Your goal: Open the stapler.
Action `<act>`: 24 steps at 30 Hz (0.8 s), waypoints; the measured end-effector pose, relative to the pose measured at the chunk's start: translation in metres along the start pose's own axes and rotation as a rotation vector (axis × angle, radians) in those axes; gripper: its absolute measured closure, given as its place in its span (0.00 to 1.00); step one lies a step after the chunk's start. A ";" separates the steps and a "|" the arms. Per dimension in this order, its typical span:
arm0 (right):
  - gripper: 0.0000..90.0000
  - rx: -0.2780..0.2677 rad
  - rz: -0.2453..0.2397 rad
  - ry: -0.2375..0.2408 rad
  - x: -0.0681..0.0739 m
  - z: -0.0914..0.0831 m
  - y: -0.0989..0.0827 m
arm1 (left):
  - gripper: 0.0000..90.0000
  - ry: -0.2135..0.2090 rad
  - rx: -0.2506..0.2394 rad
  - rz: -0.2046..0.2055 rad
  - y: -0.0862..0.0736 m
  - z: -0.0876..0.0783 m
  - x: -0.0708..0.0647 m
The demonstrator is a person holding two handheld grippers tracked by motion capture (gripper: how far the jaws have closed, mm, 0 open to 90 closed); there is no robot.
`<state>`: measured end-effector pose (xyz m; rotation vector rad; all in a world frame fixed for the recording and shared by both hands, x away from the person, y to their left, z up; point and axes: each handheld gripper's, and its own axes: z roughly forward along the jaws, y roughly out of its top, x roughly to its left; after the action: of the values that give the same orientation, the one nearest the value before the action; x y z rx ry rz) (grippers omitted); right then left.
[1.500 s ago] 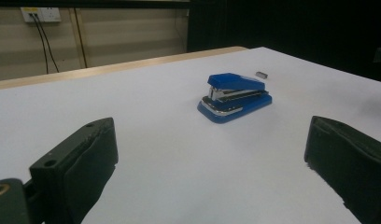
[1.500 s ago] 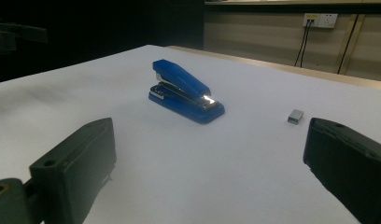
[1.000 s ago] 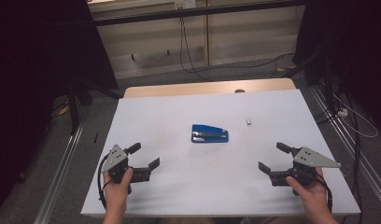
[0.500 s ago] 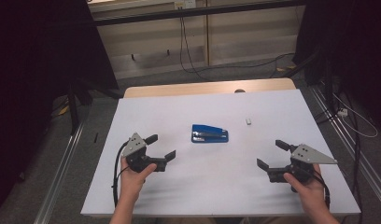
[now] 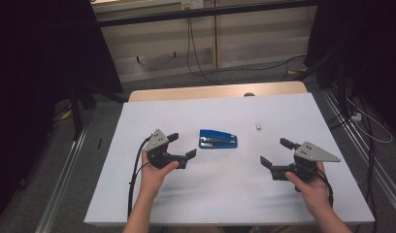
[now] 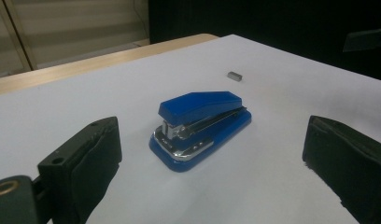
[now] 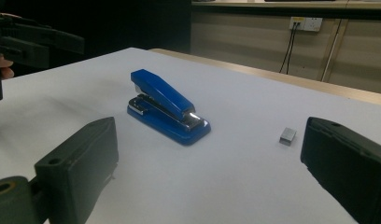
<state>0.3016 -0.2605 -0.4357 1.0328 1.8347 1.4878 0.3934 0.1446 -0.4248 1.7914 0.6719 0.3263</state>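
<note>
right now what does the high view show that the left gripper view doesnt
High view alone: both of the person's hands, the left gripper with its jaws apart and its trailing black cable, the right gripper also open, the grey floor and the metal rails beside the table.

Left gripper view alone: the chrome metal mouth of the stapler, seen close and side-on between that gripper's own black jaws.

Both: the blue plastic stapler, the small grey metal block lying apart from it, and the white table top.
</note>
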 end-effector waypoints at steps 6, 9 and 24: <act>0.04 -0.003 0.001 0.007 0.001 0.010 0.004 | 0.05 -0.015 0.017 0.014 0.005 0.021 0.003; 0.04 0.001 0.001 0.010 0.002 0.015 0.004 | 0.06 -0.019 0.021 0.014 0.007 0.028 0.005; 0.04 0.008 -0.011 0.022 0.003 0.026 0.009 | 0.12 -0.016 0.073 0.019 0.006 0.062 0.019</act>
<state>0.3229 -0.2429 -0.4331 1.0125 1.8603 1.4924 0.4437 0.1063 -0.4409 1.8688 0.6639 0.3033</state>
